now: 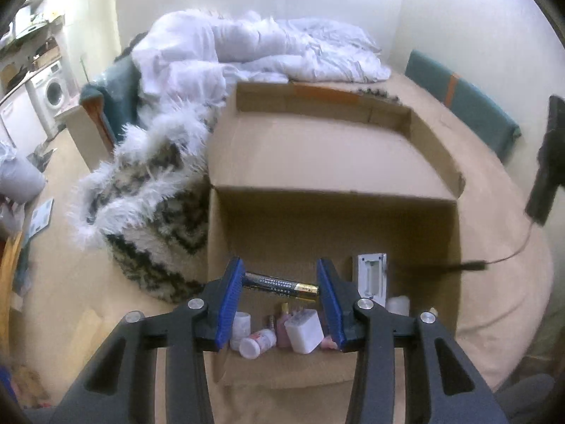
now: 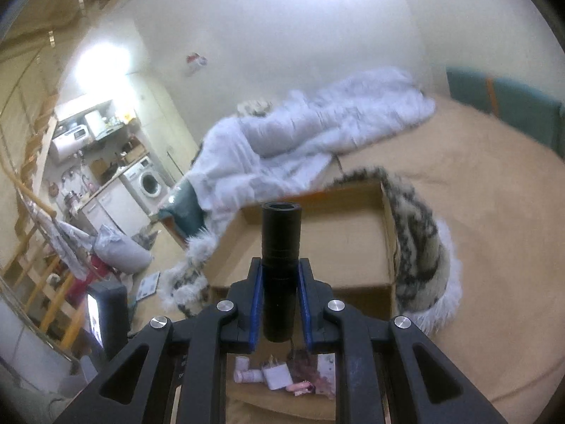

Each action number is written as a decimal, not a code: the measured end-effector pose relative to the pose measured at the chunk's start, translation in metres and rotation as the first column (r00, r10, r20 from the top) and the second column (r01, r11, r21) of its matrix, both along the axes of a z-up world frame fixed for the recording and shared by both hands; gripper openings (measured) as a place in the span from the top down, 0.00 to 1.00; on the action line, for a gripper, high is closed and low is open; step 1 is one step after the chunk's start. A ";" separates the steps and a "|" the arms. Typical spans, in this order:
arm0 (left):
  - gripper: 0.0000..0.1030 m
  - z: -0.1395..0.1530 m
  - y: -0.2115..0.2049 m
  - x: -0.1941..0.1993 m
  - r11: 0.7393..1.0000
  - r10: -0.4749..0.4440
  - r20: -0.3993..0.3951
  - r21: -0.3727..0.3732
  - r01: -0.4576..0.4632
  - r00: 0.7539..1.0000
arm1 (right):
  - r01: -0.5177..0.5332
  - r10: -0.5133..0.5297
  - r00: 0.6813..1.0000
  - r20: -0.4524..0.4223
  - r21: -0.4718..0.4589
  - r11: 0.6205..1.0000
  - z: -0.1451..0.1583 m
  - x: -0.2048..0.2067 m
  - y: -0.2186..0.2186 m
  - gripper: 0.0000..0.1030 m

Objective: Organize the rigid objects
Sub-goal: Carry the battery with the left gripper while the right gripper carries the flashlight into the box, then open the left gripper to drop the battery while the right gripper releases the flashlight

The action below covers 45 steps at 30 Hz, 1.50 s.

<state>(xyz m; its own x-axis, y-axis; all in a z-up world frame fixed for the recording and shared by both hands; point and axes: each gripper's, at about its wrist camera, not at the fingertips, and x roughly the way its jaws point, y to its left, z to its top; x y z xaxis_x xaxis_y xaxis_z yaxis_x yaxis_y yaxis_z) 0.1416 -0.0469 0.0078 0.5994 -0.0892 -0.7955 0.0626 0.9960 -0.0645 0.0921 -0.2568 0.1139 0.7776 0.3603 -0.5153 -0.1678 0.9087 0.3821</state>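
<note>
Beige bed (image 1: 501,247) carries an open brown cardboard box (image 1: 332,162). Left hand-held gripper (image 1: 280,284) clamps a black-and-gold battery (image 1: 280,284) above small white bottles (image 1: 256,341) already boxed; right hand-held gripper (image 2: 280,293) grips a black cylinder (image 2: 280,272), both unplaced.

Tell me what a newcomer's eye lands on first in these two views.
In the left wrist view, the left tongs hold a black and gold battery crosswise above the open cardboard box, where small white bottles lie. In the right wrist view, the right tongs clamp an upright black cylinder. Behind, a white duvet sprawls over the bed.
</note>
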 end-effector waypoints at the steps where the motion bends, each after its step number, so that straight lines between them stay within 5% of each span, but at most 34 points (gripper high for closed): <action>1: 0.62 -0.007 -0.002 0.002 1.000 -0.006 -0.008 0.003 0.006 1.000 | 0.003 -0.003 1.000 -0.023 0.004 1.000 -0.012 0.004 -0.001 0.81; 11: 0.62 -0.073 -0.008 0.018 1.000 -0.015 -0.162 0.000 0.015 0.987 | -0.039 0.033 0.932 -0.361 -0.010 0.999 -0.139 0.030 0.011 0.81; 18: 0.62 -0.087 -0.008 0.023 1.000 -0.016 -0.178 0.013 0.018 0.984 | -0.107 0.081 0.882 -0.464 -0.029 0.994 -0.169 0.040 0.032 0.81; 29: 0.61 -0.103 -0.019 0.020 0.998 -0.003 -0.199 0.057 0.015 0.980 | -0.056 0.023 0.840 -0.541 -0.045 0.997 -0.194 0.054 0.026 0.80; 31: 0.47 -0.101 -0.021 0.018 0.998 -0.003 -0.196 0.056 0.014 0.981 | -0.054 0.018 0.846 -0.534 -0.052 0.997 -0.192 0.054 0.028 0.78; 32: 0.42 -0.099 -0.020 0.016 0.998 -0.001 -0.189 0.058 0.012 0.982 | -0.053 0.014 0.852 -0.524 -0.060 0.997 -0.189 0.053 0.028 0.70; 35: 0.38 -0.090 -0.018 0.010 0.999 -0.008 -0.176 0.033 0.014 0.984 | -0.031 0.002 0.885 -0.465 -0.056 0.998 -0.173 0.049 0.025 0.22; 38: 0.37 -0.077 -0.017 0.004 1.000 -0.031 -0.161 -0.008 0.030 0.986 | -0.001 -0.010 0.911 -0.413 -0.028 1.000 -0.158 0.045 0.019 0.19; 41: 0.36 -0.059 -0.016 -0.007 0.999 -0.050 -0.127 0.001 0.051 0.991 | 0.041 -0.040 0.920 -0.389 -0.005 0.999 -0.149 0.038 0.008 0.01; 45: 0.36 -0.036 -0.005 -0.029 0.994 -0.107 -0.064 -0.001 0.107 0.992 | 0.078 -0.074 0.946 -0.316 -0.003 0.997 -0.121 0.019 0.002 0.00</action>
<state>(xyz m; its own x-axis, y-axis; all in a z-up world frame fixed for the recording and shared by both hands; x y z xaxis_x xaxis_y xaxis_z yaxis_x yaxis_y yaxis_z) 0.1129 -0.0521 -0.0283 0.5345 -0.1482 -0.8321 0.1650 0.9839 -0.0693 0.1109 -0.2546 -0.0075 0.6010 0.3127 -0.7355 0.0322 0.9101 0.4132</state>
